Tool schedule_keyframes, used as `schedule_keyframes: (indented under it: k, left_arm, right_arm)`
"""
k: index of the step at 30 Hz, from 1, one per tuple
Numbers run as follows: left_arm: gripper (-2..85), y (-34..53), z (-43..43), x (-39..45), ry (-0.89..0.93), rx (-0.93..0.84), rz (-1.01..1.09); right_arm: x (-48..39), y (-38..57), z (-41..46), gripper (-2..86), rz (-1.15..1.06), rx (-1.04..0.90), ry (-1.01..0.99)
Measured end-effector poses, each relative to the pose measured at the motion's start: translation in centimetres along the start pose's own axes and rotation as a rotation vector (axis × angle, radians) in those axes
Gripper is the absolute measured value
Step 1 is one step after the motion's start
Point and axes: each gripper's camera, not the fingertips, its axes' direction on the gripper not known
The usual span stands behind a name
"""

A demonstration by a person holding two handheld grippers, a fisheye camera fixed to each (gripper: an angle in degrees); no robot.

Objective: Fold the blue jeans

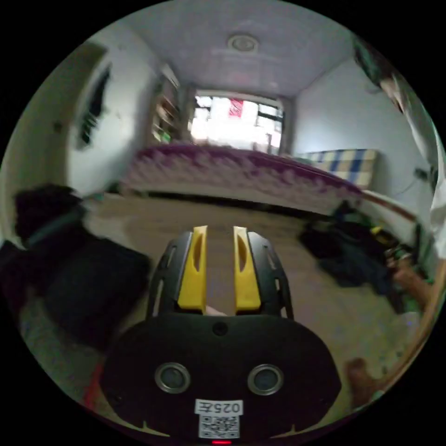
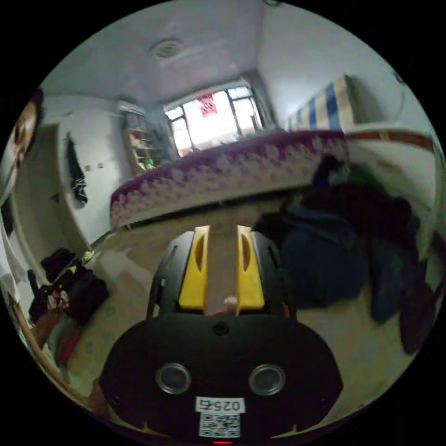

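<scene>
Left gripper view: my left tongs [image 1: 219, 267] hang released and empty above the floor [image 1: 260, 241], facing the bed [image 1: 241, 172]; dark clothes [image 1: 357, 255] lie apart.

Right gripper view: my right tongs [image 2: 222, 269] are likewise released; the blue jeans [image 2: 320, 265] lie heaped beside them, apparently awaiting a first grasp.

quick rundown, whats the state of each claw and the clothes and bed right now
left claw: open, nothing between its jaws, held above the floor
right claw: open, nothing between its jaws
blue jeans: unfolded, bunched in a heap on the floor
dark clothes pile: crumpled on the floor near the bed
bed: covered with a purple patterned spread
</scene>
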Motion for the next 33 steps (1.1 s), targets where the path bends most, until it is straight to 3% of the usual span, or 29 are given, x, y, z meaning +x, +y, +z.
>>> schedule_keyframes:
  k: [1, 4, 9, 15, 17, 21, 26, 28, 33]
  left_arm:
    - [7.1, 1.7, 4.8, 2.7, 0.217, -0.108, 0.007]
    - [9.9, 6.8, 15.0, 12.2, 0.608, -0.238, 0.030]
    - [10.4, 12.2, 29.1, 28.0, 0.781, -0.467, 0.194]
    - [2.2, 19.4, 39.1, 38.6, 0.721, -0.756, 0.508]
    - [-0.4, 21.2, 38.6, 37.9, 0.718, -0.765, 0.499]
    - [-1.5, 23.9, 32.2, 32.3, 0.892, -0.749, 0.510]
    - [-1.7, 28.2, 23.0, 20.0, 1.020, -0.861, 0.270]
    - [-1.6, 31.5, 18.8, 11.6, 0.993, -0.951, 0.100]
    - [-1.6, 34.1, 10.6, -3.3, 0.829, -1.004, -0.079]
  right_arm:
    - [2.2, 0.3, 0.6, 12.6, 0.054, -0.082, -0.011]
    - [4.5, 0.1, 1.1, 14.3, 0.094, -0.181, 0.000]
    - [3.2, -3.8, 0.5, 15.0, 0.044, -0.230, 0.092]
    - [1.6, -10.5, 0.5, 14.5, 0.080, -0.284, 0.066]
    - [1.3, -12.8, 0.5, 14.6, 0.110, -0.286, 0.090]
    - [-0.2, -18.1, 0.4, 15.0, 0.146, -0.284, 0.109]
    - [-2.6, -22.6, -0.5, 16.0, 0.212, -0.313, 0.101]
    - [-4.0, -23.5, -0.8, 16.4, 0.242, -0.390, 0.064]
    - [-8.8, -23.6, 1.8, 19.1, 0.213, -0.642, -0.105]
